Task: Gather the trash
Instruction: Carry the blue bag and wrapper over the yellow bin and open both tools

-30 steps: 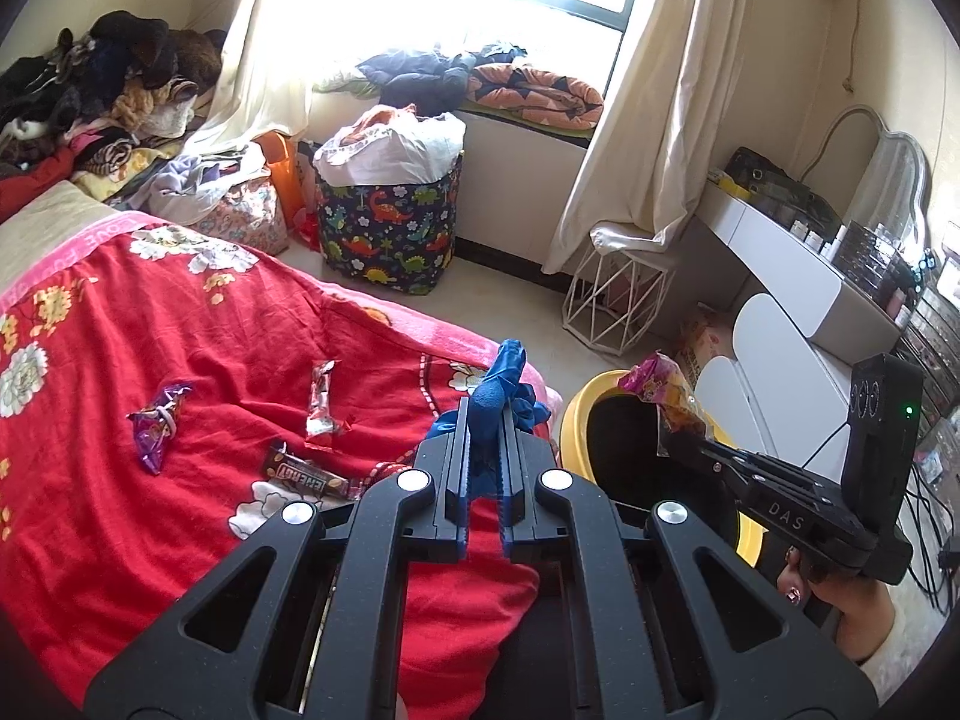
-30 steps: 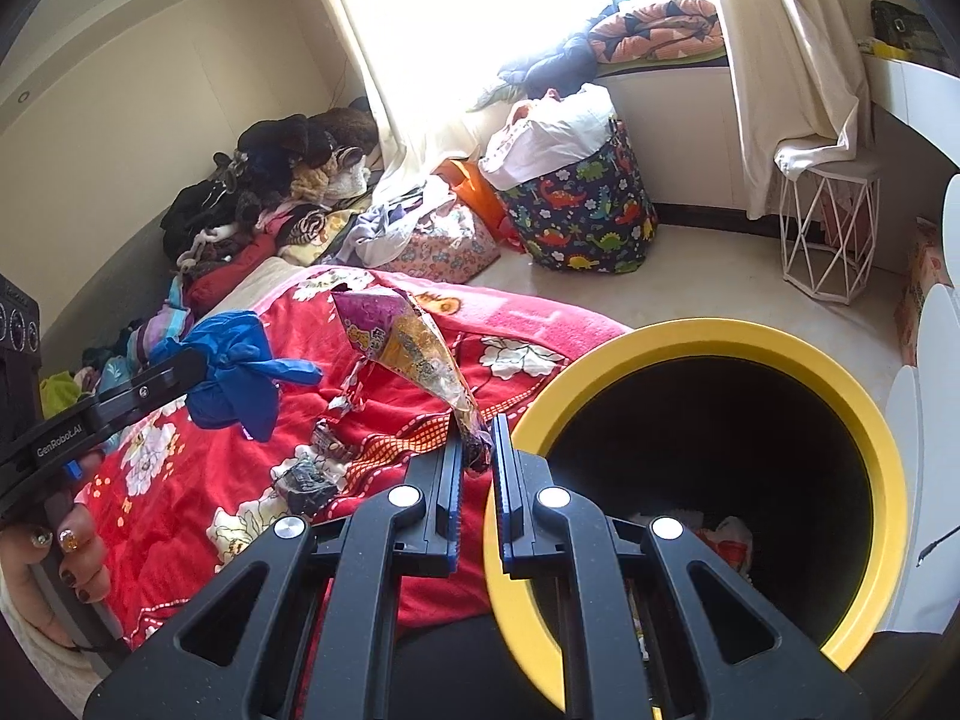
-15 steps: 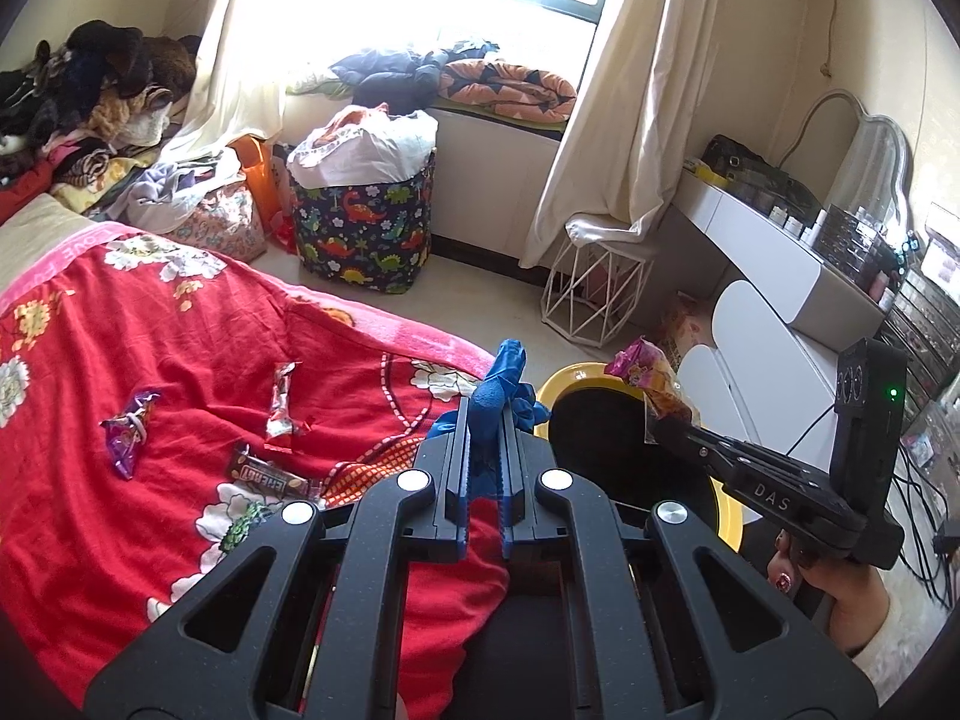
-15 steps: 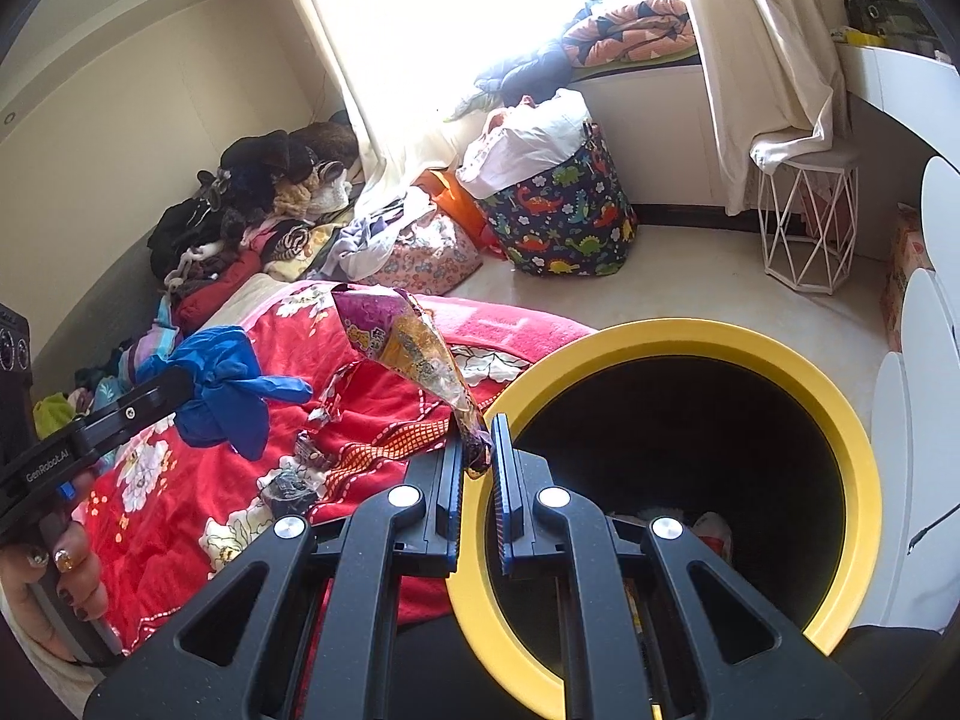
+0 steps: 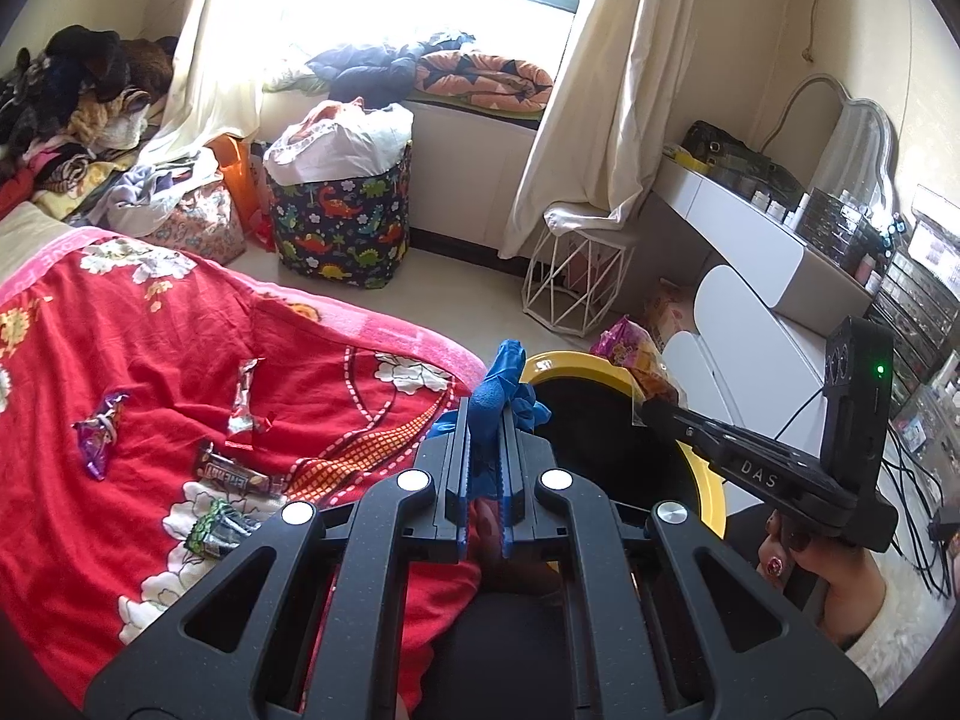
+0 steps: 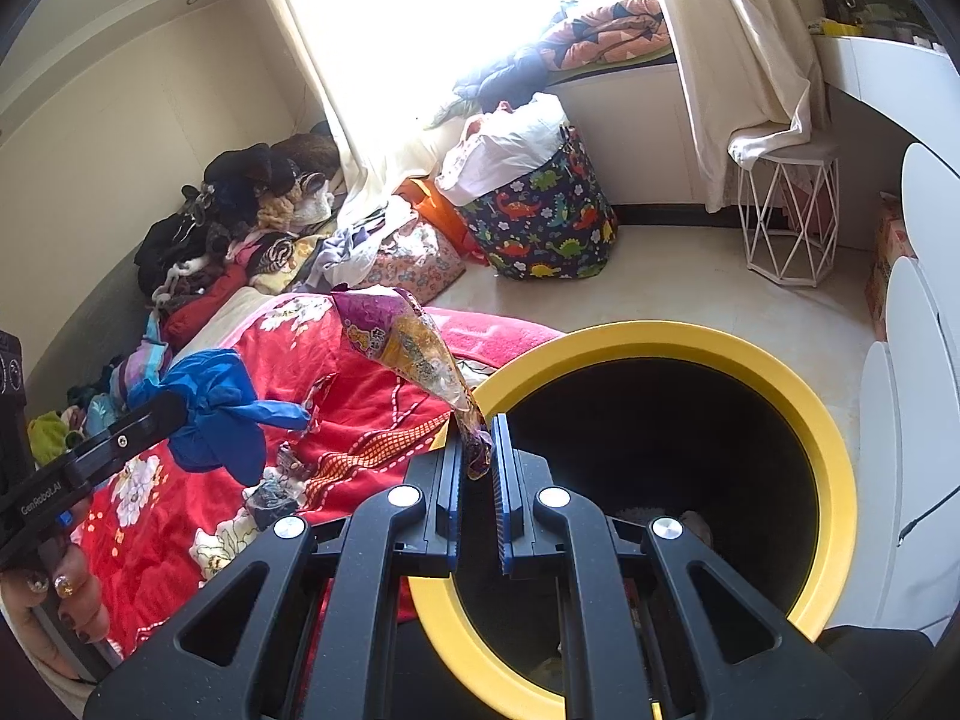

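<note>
My left gripper (image 5: 483,414) is shut on a crumpled blue glove (image 5: 501,384), held at the bed's edge beside a yellow-rimmed black trash bin (image 5: 711,480). The glove also shows in the right wrist view (image 6: 222,414). My right gripper (image 6: 478,441) has its jaws slightly parted around the tail of a purple and orange snack wrapper (image 6: 408,348), over the bin's rim (image 6: 828,444). The wrapper also shows in the left wrist view (image 5: 636,354). Several wrappers lie on the red bedspread: a silver one (image 5: 243,396), a purple one (image 5: 99,429), a brown candy bar (image 5: 231,474), a green one (image 5: 213,531).
A dinosaur-print laundry basket (image 5: 339,228) stands on the floor by the window. A white wire stool (image 5: 579,282) and a white dresser (image 5: 750,246) stand at the right. Clothes are piled (image 5: 78,108) at the far left by the bed.
Both grippers have moved toward the bin, so it looms larger in the right wrist view. The right jaws have parted slightly around the wrapper's tail. The left gripper still holds the glove.
</note>
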